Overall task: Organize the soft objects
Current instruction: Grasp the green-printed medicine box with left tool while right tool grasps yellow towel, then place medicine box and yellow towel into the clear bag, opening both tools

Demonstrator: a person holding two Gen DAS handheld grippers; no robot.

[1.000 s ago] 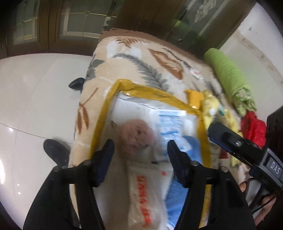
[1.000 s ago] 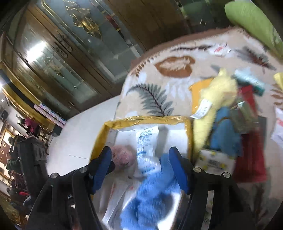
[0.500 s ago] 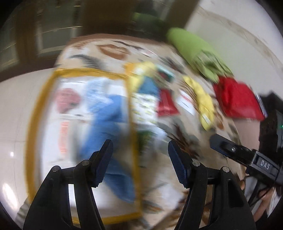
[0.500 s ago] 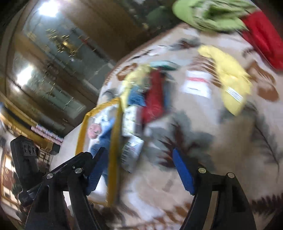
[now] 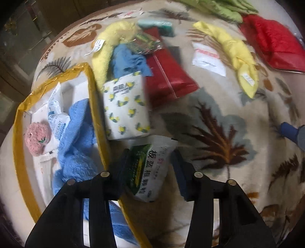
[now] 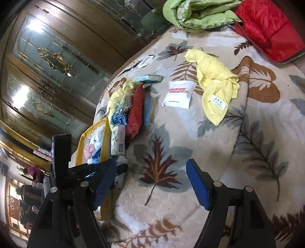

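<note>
A yellow-rimmed box [image 5: 93, 99] at the left holds a blue towel [image 5: 76, 148], a pink knitted ball [image 5: 37, 138] and a desiccant packet [image 5: 56, 112]. My left gripper [image 5: 150, 169] is open, its fingers either side of a white-and-green packet [image 5: 150, 167] lying beside the box. A lemon-print tissue pack [image 5: 125, 106], red pouch [image 5: 167, 74], yellow towel [image 5: 238, 55] and white sachet [image 5: 207, 59] lie on the leaf-patterned blanket [image 5: 219, 133]. My right gripper [image 6: 152, 183] is open and empty above the blanket; the yellow towel [image 6: 215, 80] and white sachet [image 6: 179, 94] lie ahead of it.
A red jacket [image 6: 266, 28] and a rolled green quilt [image 6: 198, 13] lie at the blanket's far edge. A second yellow towel [image 5: 108, 47], blue cloth [image 5: 127, 59] and teal pack [image 5: 156, 26] are piled behind the tissue pack. Wooden glass-door cabinets [image 6: 47, 57] stand beyond.
Both grippers have swung right, away from over the box. The left one now straddles the white-and-green packet; the right one now faces the open blanket with the yellow towel and sachet.
</note>
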